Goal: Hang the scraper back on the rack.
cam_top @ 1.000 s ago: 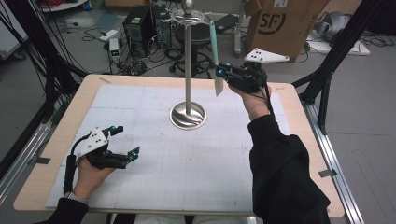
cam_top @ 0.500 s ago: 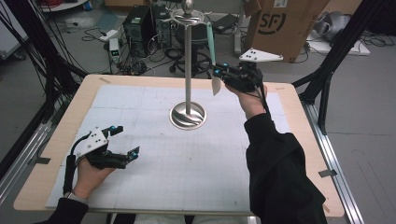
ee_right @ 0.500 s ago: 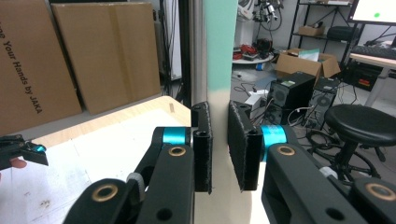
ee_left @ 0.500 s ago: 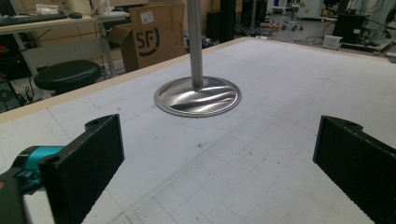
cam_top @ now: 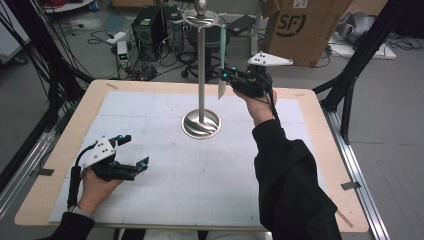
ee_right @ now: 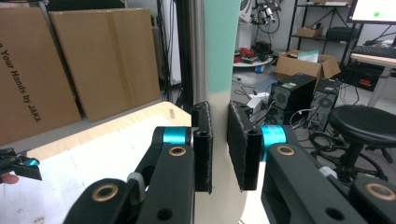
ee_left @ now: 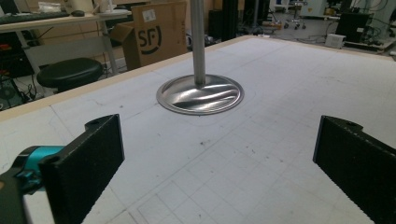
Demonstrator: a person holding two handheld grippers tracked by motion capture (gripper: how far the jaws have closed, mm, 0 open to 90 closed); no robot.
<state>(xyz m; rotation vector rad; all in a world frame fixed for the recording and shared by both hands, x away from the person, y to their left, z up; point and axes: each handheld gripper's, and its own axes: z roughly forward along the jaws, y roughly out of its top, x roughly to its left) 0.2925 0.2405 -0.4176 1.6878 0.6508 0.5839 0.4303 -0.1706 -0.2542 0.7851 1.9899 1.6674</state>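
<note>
A metal stand rises from a round base (cam_top: 201, 123) at the middle back of the white grid mat, its pole (cam_top: 201, 70) ending in hooks. A utensil (cam_top: 222, 45) with a mint-green handle and a pale blade hangs beside the pole. My right gripper (cam_top: 227, 76) is shut on its lower part; in the right gripper view (ee_right: 219, 140) the pads press the pale blade (ee_right: 224, 100), with the pole (ee_right: 198, 51) just behind. My left gripper (cam_top: 135, 150) rests open on the mat at the front left, its jaws (ee_left: 215, 158) wide apart and facing the base (ee_left: 200, 94).
The mat (cam_top: 165, 200) covers a wooden table with a raised edge (cam_top: 65, 135). Behind the table stand a cardboard box (cam_top: 305, 30), a computer tower (cam_top: 150, 25) and a stool (cam_top: 190, 50). A black frame leg (cam_top: 350, 85) stands at the right.
My right gripper has drifted slightly left toward the pole with the utensil, which now hangs more upright. The left gripper has not moved.
</note>
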